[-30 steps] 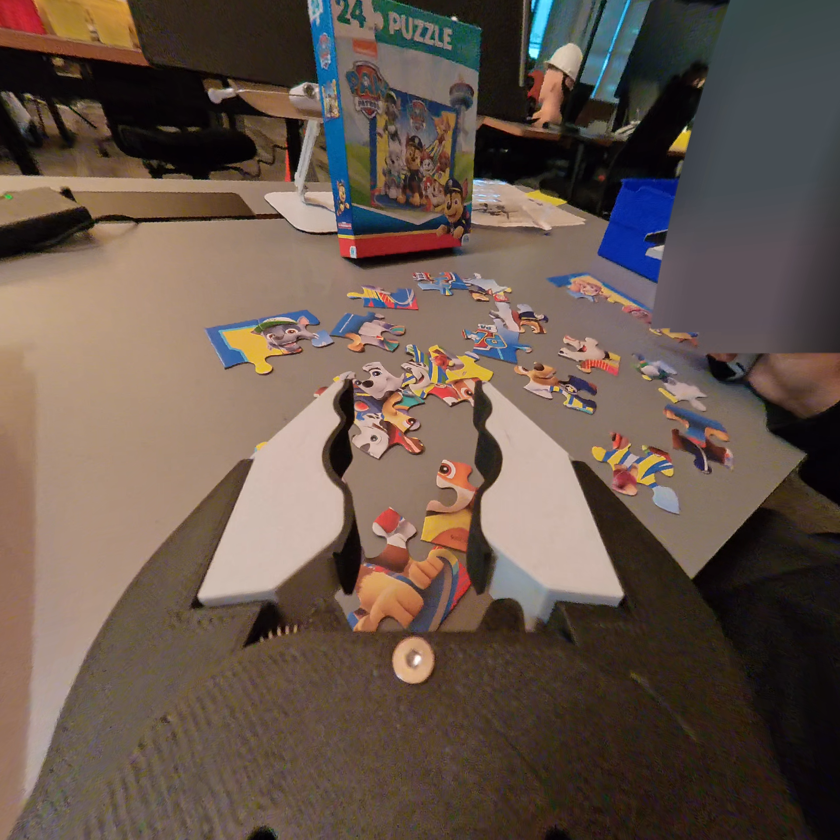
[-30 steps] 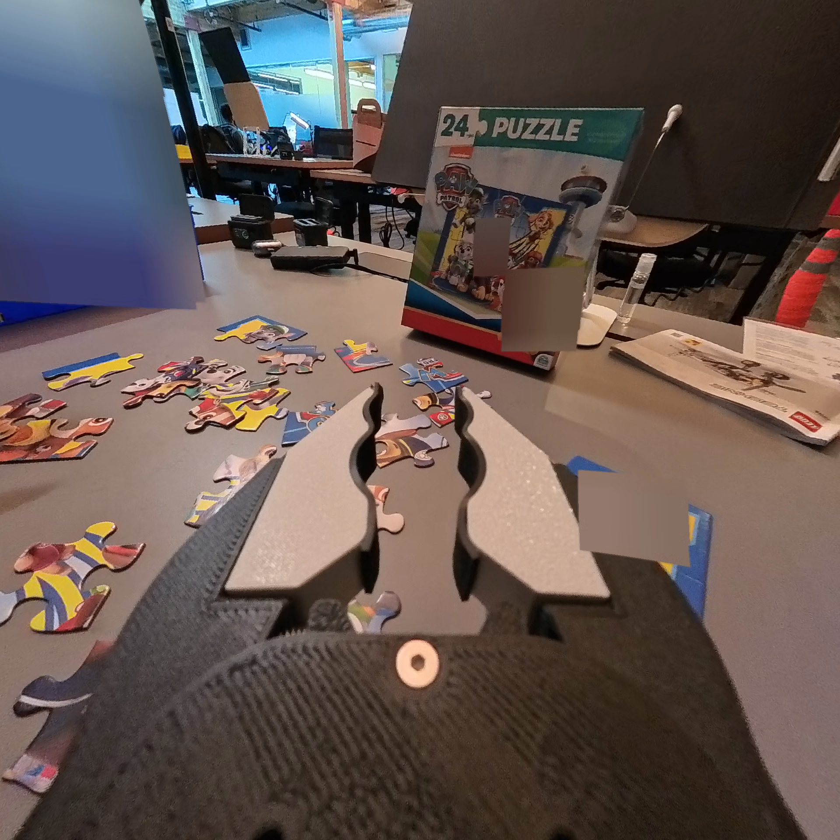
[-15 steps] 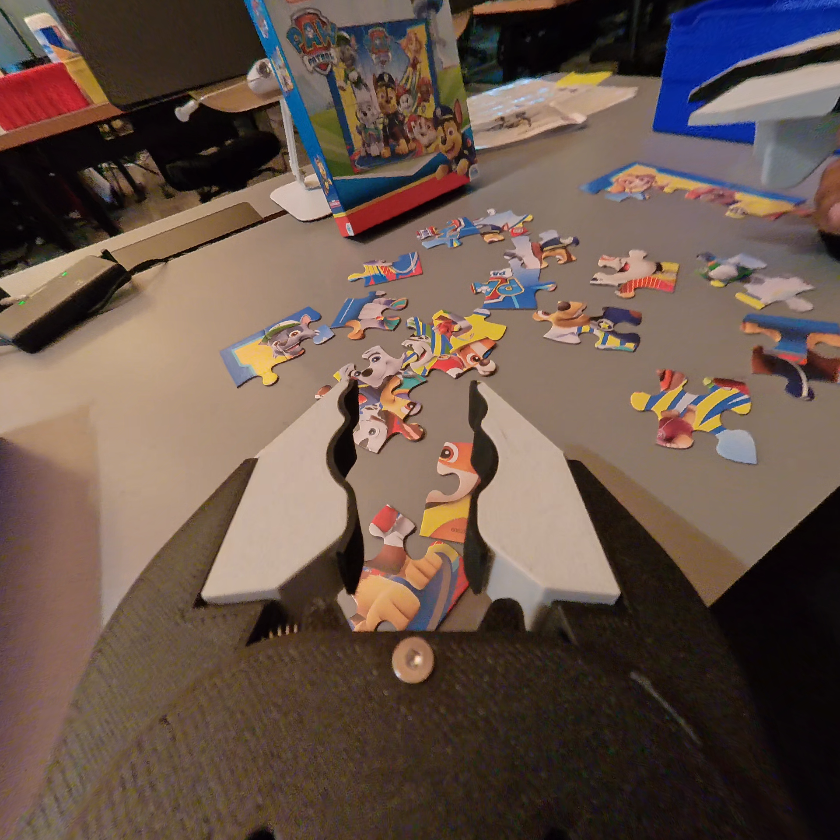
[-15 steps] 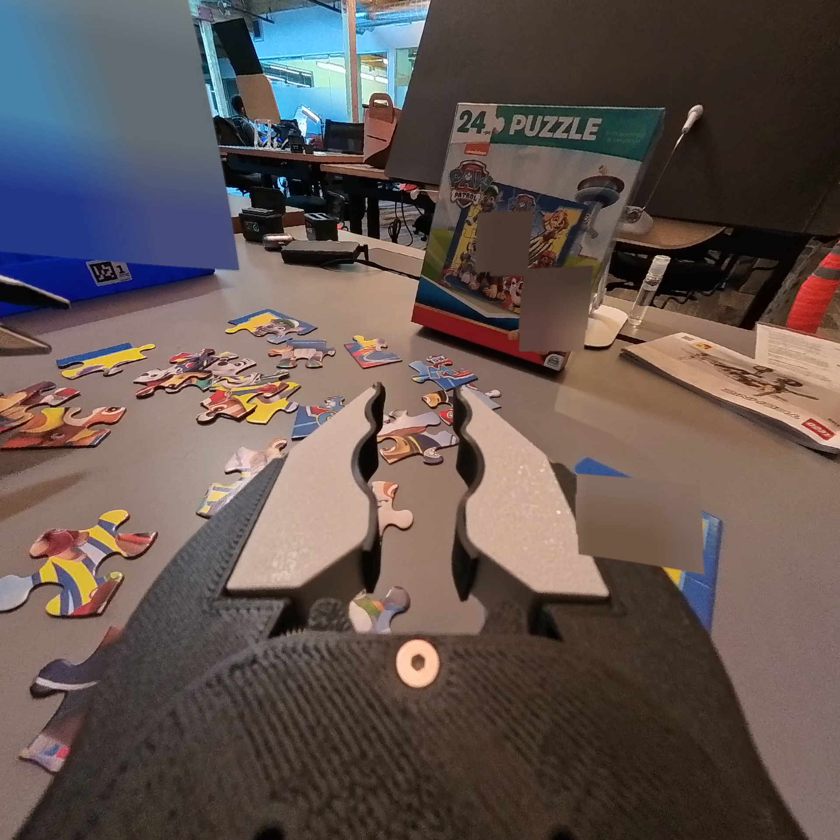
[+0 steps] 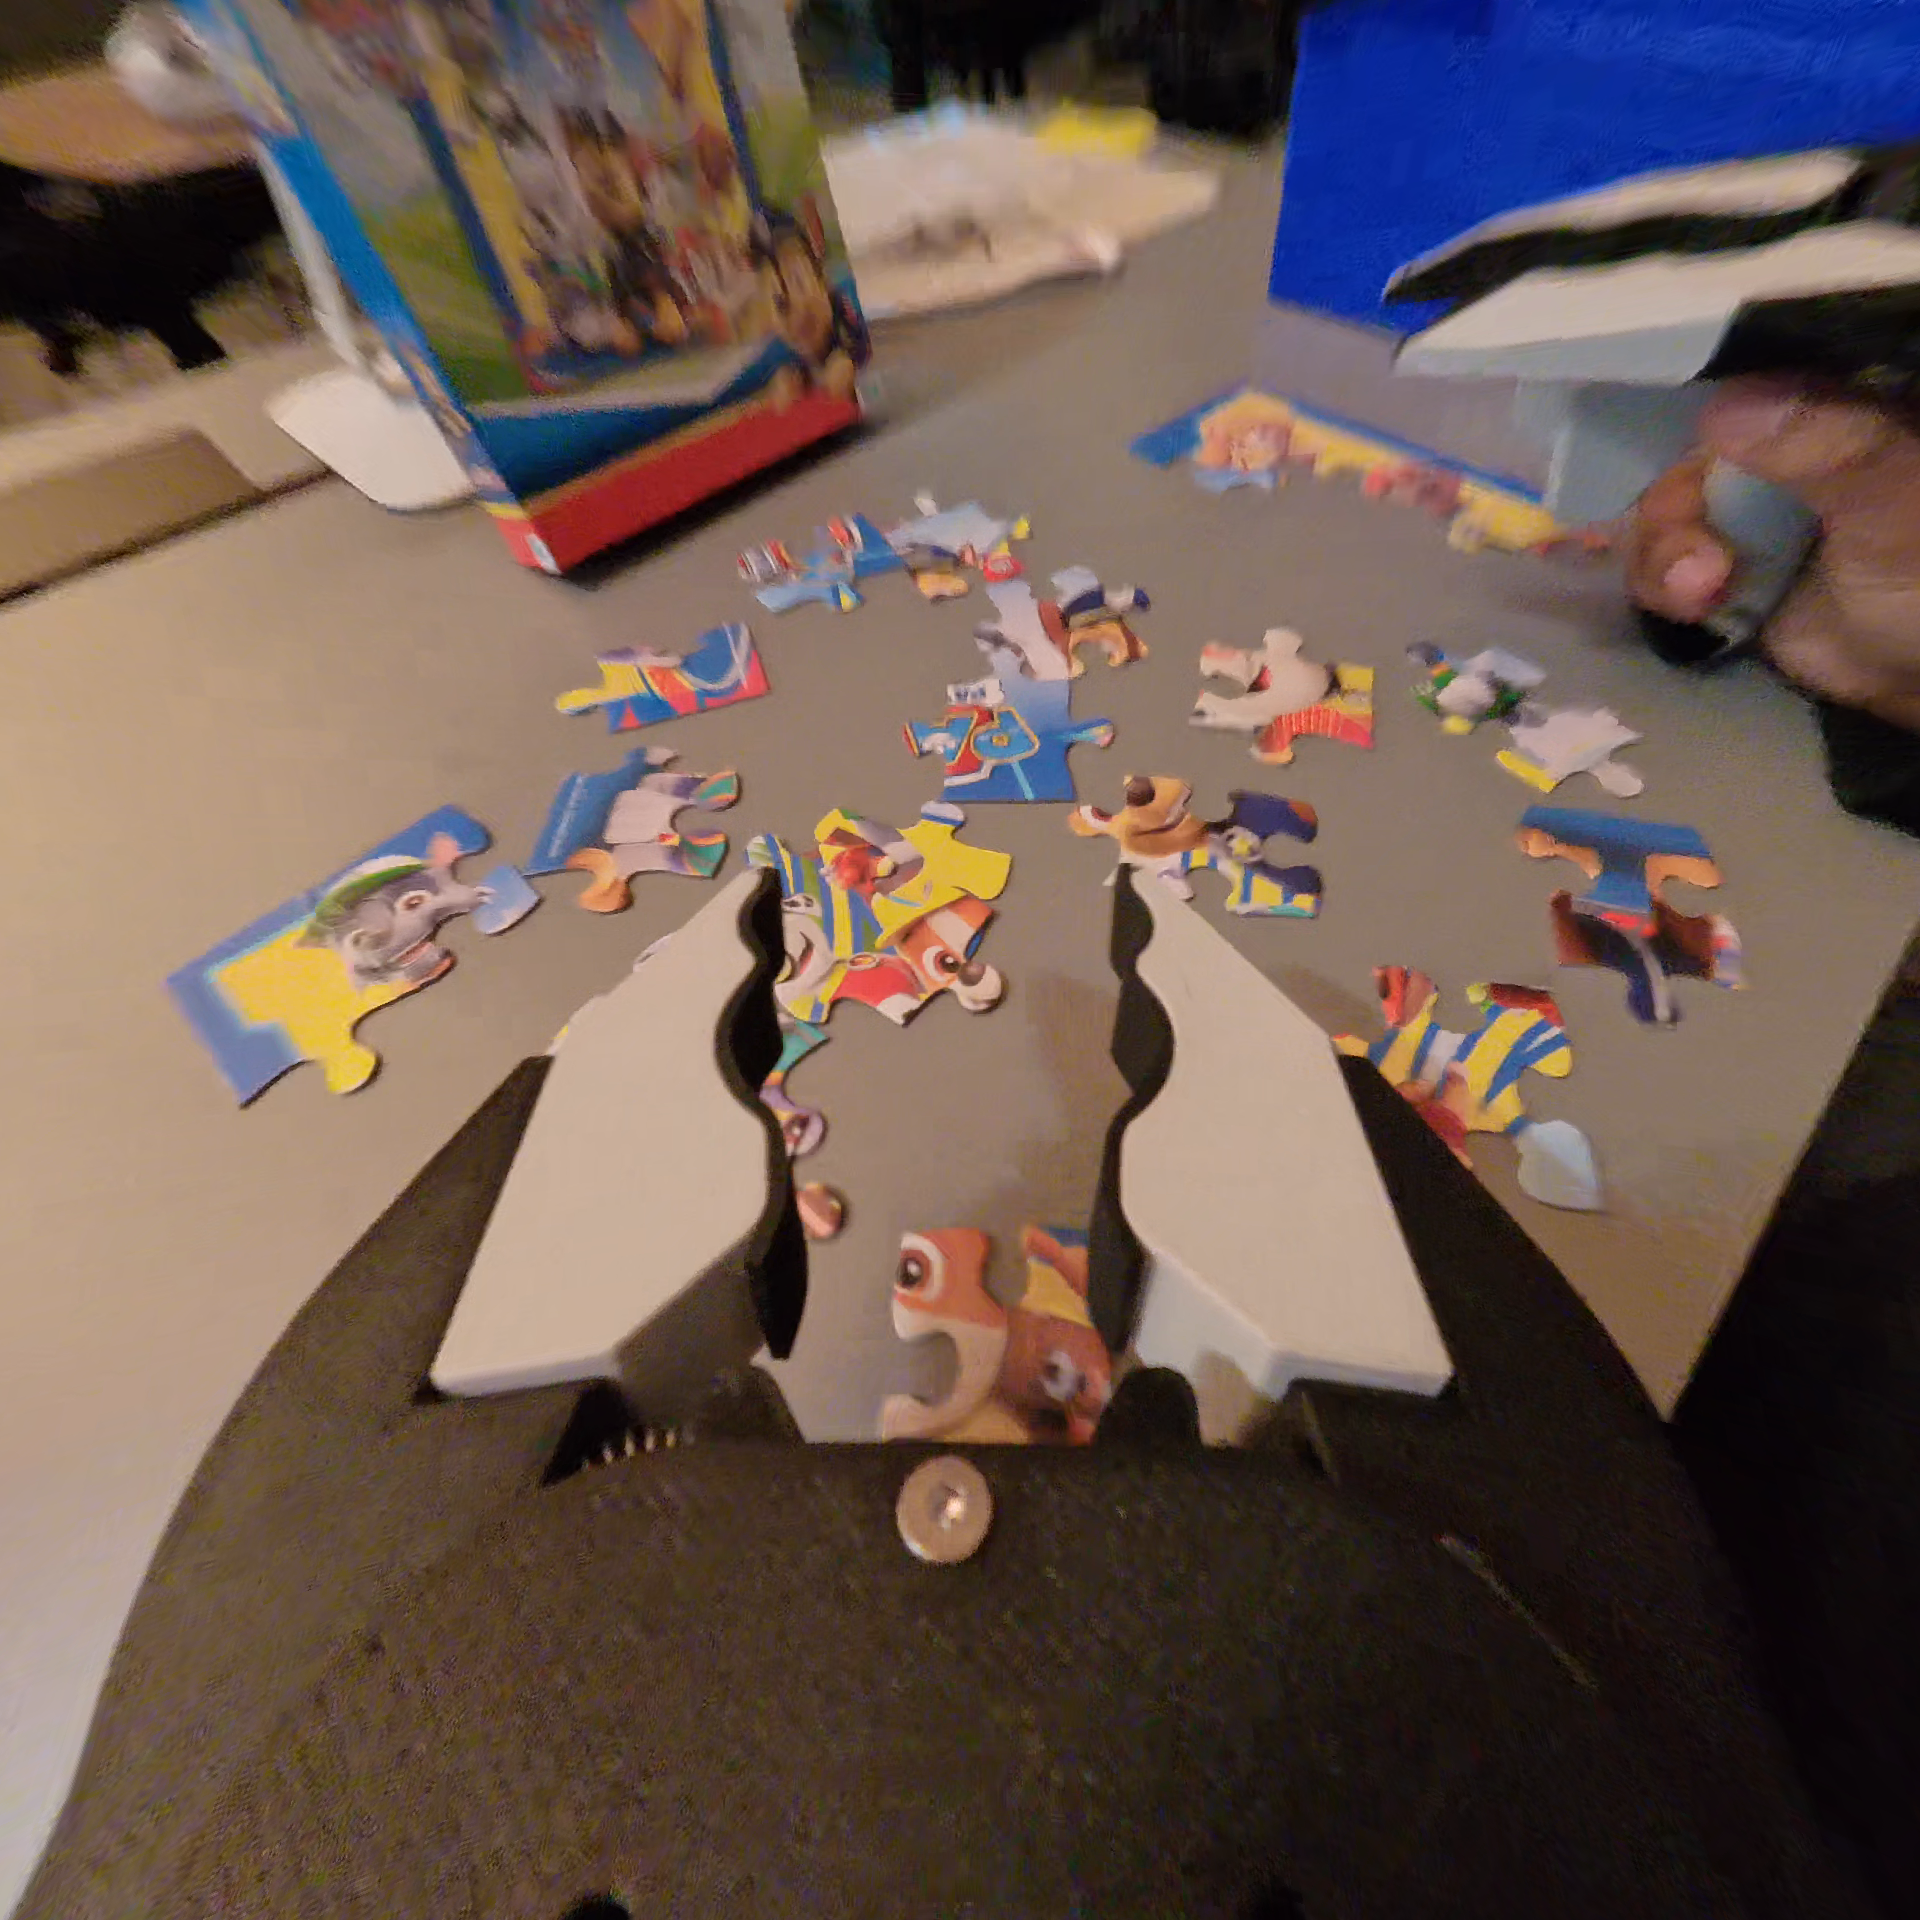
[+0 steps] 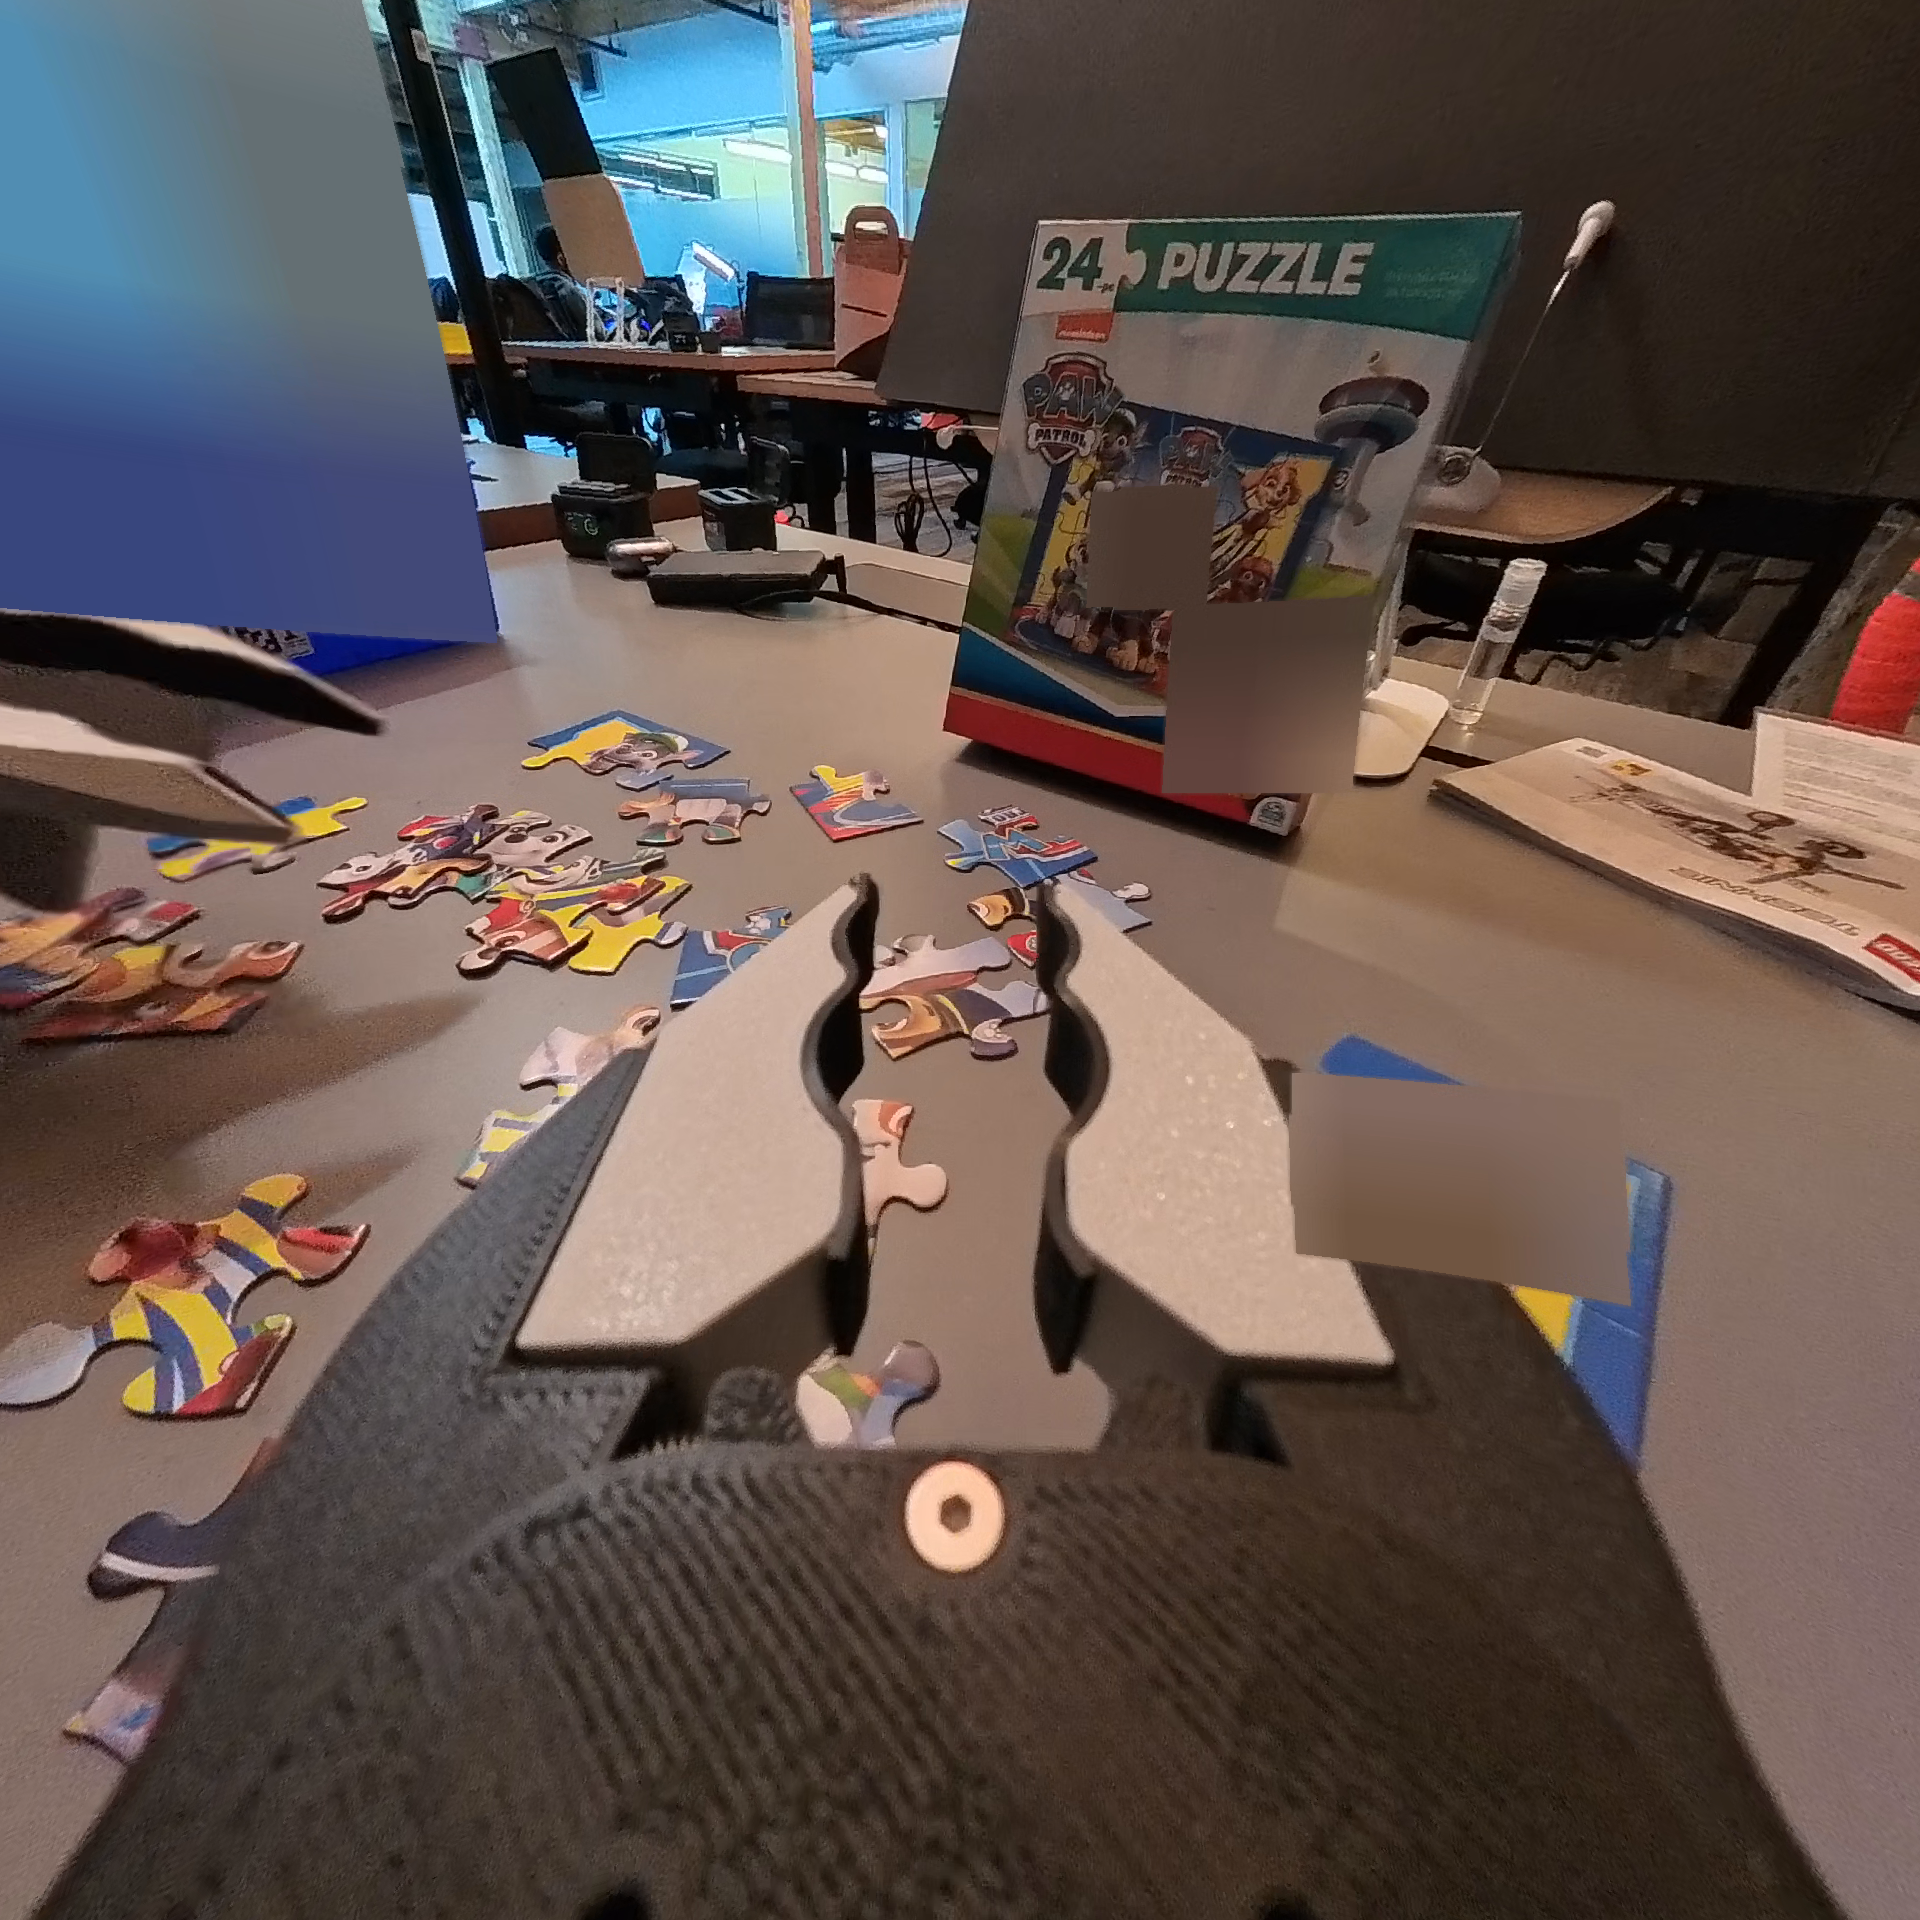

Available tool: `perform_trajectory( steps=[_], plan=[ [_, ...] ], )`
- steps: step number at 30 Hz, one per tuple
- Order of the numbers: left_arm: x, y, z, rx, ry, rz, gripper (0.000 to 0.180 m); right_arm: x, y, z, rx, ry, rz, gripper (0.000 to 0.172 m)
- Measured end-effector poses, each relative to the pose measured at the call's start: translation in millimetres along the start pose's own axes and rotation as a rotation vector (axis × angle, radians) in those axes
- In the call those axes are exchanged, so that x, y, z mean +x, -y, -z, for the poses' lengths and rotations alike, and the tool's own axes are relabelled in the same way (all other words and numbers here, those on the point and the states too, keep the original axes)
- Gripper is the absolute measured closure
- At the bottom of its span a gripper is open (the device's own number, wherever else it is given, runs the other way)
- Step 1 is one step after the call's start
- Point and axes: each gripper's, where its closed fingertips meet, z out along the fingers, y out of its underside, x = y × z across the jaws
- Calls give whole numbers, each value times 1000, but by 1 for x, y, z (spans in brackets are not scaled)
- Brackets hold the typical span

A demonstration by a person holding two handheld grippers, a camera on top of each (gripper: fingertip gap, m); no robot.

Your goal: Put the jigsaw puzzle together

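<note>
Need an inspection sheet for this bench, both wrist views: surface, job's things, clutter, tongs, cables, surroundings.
Surface: grey table, flat, bare toward the right.
Job's things: loose puzzle pieces scattered face up; joined edge pieces at the far right of the left view; puzzle box standing upright behind them.
Clutter: booklet, small clear bottle, blue bin.
Tongs: left tongs open wide above the pieces, nothing gripped; right tongs partly open, nothing gripped, pieces lying on the table beyond them.
Cables: black power brick with a lead running across the table.
Surroundings: desks and chairs behind; dark panel behind the box.
</note>
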Motion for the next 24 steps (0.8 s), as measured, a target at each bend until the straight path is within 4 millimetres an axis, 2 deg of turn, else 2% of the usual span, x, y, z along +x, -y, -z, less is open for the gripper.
perform_trajectory(
  steps=[3,5,7,10,15,17,24],
  plan=[
    [-17,-12,-35,-199,-12,-76,102,-1,2,1,13,2,7,143],
    [-18,-19,-53,-276,-58,-85,97,0,3,2,22,-2,4,142],
    [-18,-30,-63,-359,-93,-59,96,0,4,4,32,1,-6,142],
    [-19,-43,-65,-441,-104,-42,96,-3,8,8,63,34,-47,142],
    [-13,-46,-69,-450,-115,-24,103,3,11,10,85,67,-143,141],
    [-9,-44,-69,-438,-129,-20,119,3,12,10,94,75,-164,141],
    [1,-41,-62,-421,-174,-22,154,3,12,10,94,75,-161,141]
  ],
)
